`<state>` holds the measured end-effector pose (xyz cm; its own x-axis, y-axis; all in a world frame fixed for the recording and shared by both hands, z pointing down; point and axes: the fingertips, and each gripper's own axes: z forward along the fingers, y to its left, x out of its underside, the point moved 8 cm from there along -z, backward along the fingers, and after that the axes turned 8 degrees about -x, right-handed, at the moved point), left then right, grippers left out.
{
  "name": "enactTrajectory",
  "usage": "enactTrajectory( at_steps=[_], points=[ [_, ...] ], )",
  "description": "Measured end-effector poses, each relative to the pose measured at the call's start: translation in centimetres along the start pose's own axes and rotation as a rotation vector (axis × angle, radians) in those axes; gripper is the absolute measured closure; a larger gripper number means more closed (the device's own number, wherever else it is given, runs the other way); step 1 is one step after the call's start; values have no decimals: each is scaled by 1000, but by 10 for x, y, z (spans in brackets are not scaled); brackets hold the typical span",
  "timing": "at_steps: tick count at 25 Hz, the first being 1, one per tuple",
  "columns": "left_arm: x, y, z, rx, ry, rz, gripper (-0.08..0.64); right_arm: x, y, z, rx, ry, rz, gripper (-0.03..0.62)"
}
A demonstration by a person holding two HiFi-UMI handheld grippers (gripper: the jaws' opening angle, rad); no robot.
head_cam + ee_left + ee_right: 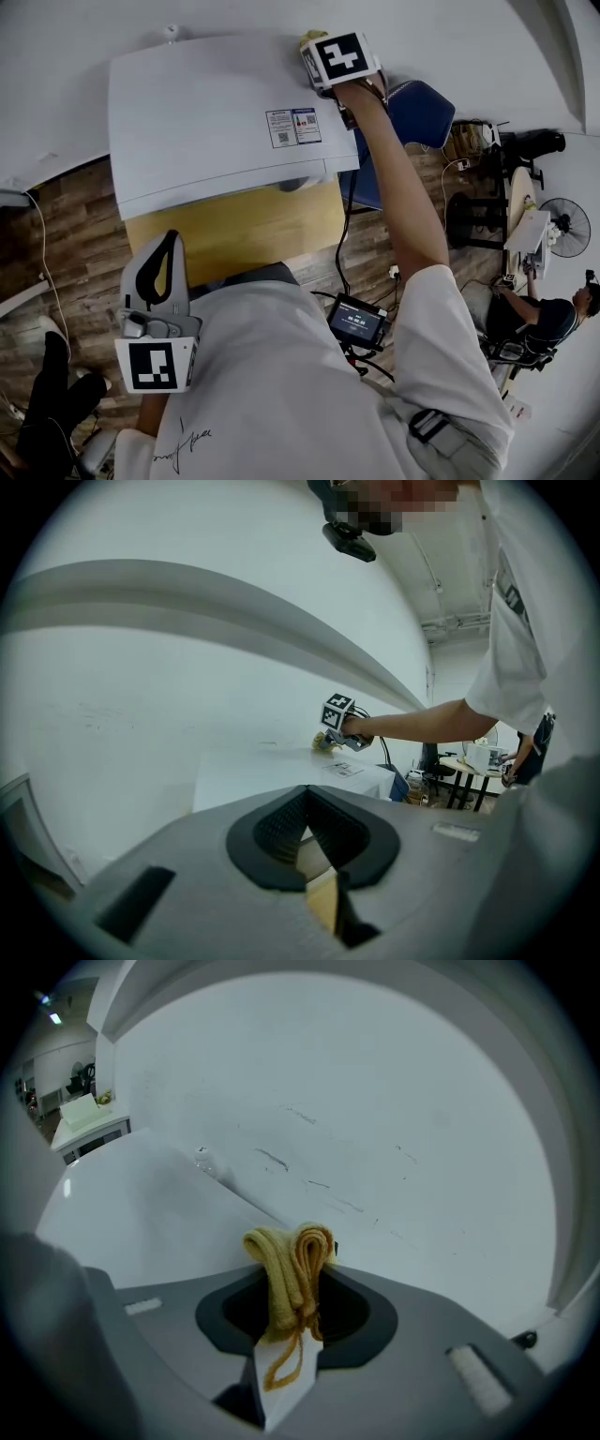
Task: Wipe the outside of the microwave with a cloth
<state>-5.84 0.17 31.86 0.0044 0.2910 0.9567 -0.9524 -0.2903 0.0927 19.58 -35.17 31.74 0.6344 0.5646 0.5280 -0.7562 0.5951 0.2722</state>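
The white microwave [206, 112] sits on a yellow wooden table, seen from above. My right gripper [319, 52] is at the far right corner of its top, shut on a folded yellow cloth [309, 39]. In the right gripper view the cloth [291, 1260] bulges out between the jaws of the right gripper [291, 1321], over the white top [141, 1213] close to the wall. My left gripper [157, 272] hangs low by the person's body, jaws together with nothing in them. The left gripper view shows that gripper [314, 855] pointing toward the microwave [272, 766] and the distant cloth [323, 743].
A label sticker [292, 127] lies on the microwave's top. The table [244, 230] juts out in front. A blue chair [422, 112] stands to the right, with a cabled screen device [356, 322] on the floor. A fan [567, 225] and a seated person [534, 319] are far right.
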Motion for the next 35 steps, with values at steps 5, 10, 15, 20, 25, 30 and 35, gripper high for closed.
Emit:
enactTrajectory(
  at_steps=[5,10,15,20,25,30,35],
  points=[
    [-2,-3,-2,-13,0,-41,568,-5,9,0,-10,-7,-17,469],
    [-2,-7,-3,8,-2,-26,568,-11,18,0,-34,-11,-25,469],
    [-4,-6,-3,10,-6,-40,568,-15,26,0,-50,-13,-24,469],
    [-5,-5,-5,9,-6,-41,568,-20,33,1,-63,-18,-27,469],
    [-4,-3,-6,6,-12,-41,568,-24,40,2,-70,-23,-31,469],
    [-5,1,-10,-5,-20,-53,568,-29,50,1,-84,-29,-43,469],
    [-5,5,-15,-23,-32,-73,568,-35,57,2,-96,-36,-56,469]
  ],
)
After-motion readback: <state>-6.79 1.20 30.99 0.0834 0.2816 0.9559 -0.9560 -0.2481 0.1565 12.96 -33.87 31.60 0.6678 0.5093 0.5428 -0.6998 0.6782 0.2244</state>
